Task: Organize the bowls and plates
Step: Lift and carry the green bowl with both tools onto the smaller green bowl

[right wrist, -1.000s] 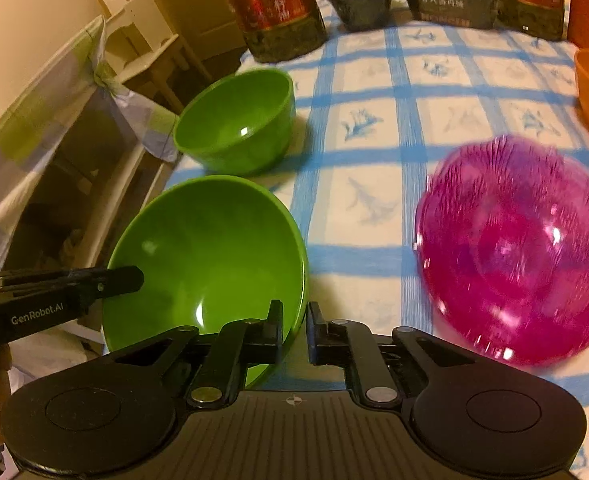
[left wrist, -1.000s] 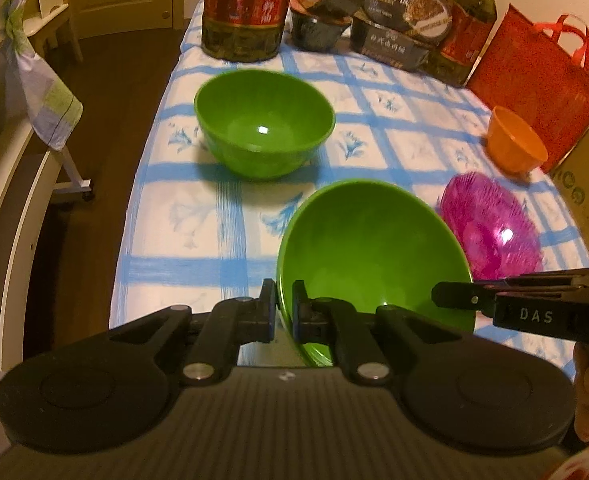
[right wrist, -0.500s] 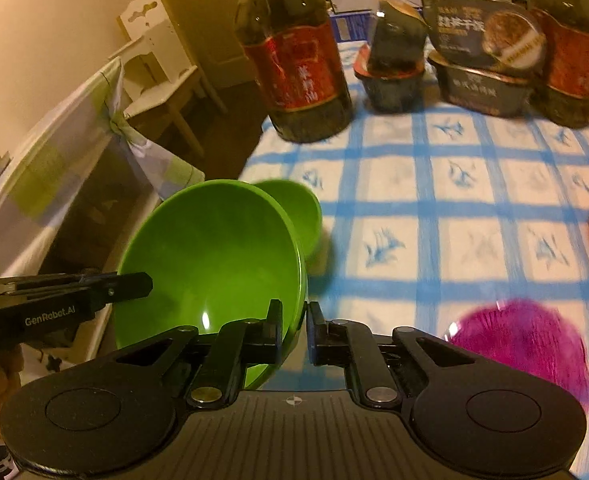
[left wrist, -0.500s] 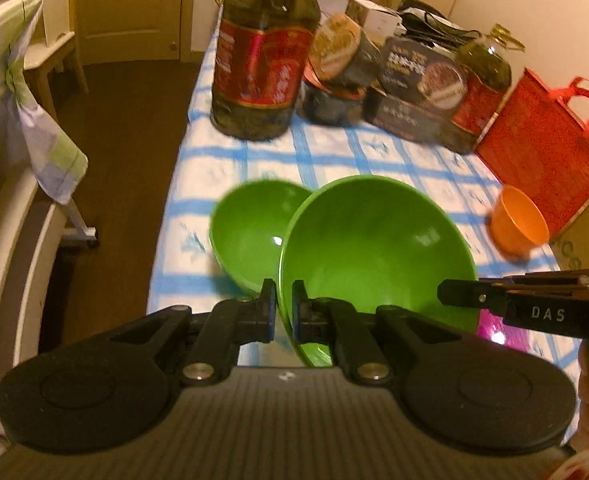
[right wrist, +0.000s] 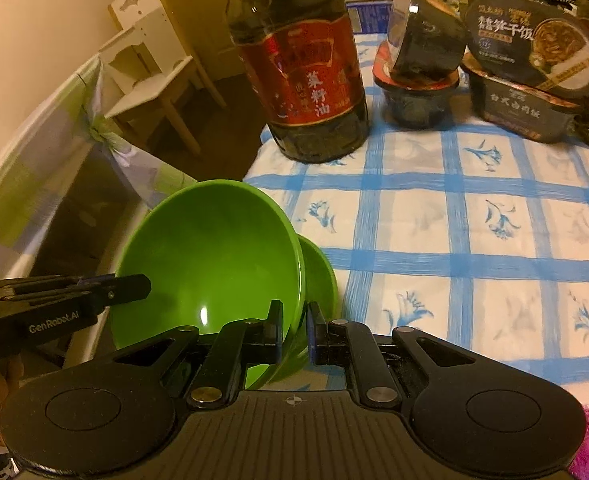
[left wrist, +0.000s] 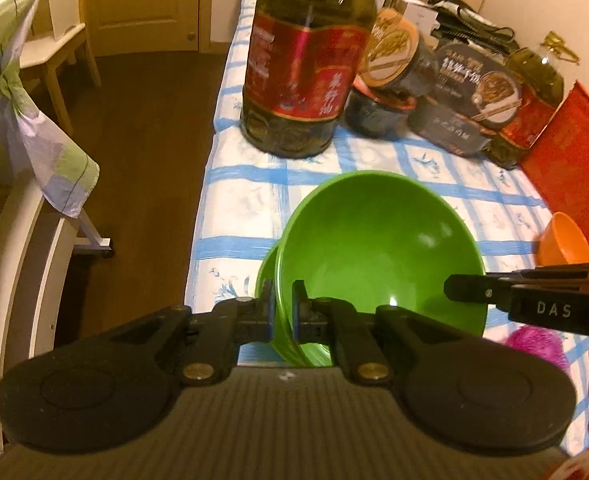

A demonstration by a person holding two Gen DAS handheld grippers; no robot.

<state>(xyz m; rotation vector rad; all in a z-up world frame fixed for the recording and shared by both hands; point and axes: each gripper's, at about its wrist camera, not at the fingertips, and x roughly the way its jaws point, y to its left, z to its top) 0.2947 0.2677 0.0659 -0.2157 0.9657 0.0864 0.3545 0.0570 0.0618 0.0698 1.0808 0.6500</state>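
Observation:
Both grippers hold one large green bowl (left wrist: 378, 252) by its rim, tilted, above the table. My left gripper (left wrist: 282, 312) is shut on its left rim. My right gripper (right wrist: 295, 332) is shut on its right rim; the bowl also shows in the right wrist view (right wrist: 210, 256). A second green bowl (left wrist: 265, 276) sits on the tablecloth directly under and behind the held one, mostly hidden; only its edge shows in the right wrist view (right wrist: 318, 276). The right gripper's fingers (left wrist: 478, 290) show in the left wrist view.
A big oil bottle (left wrist: 306, 60) stands just beyond the bowls. Food tubs and boxes (right wrist: 526, 68) line the far side. An orange bowl (left wrist: 564, 240) and a pink bowl (left wrist: 534, 344) lie to the right. A red bag (left wrist: 574, 148) stands far right. The table's left edge is close, with a chair (left wrist: 22, 160) beside it.
Both grippers have carried the large green bowl forward and to the left, from near the pink bowl to right over the second green bowl.

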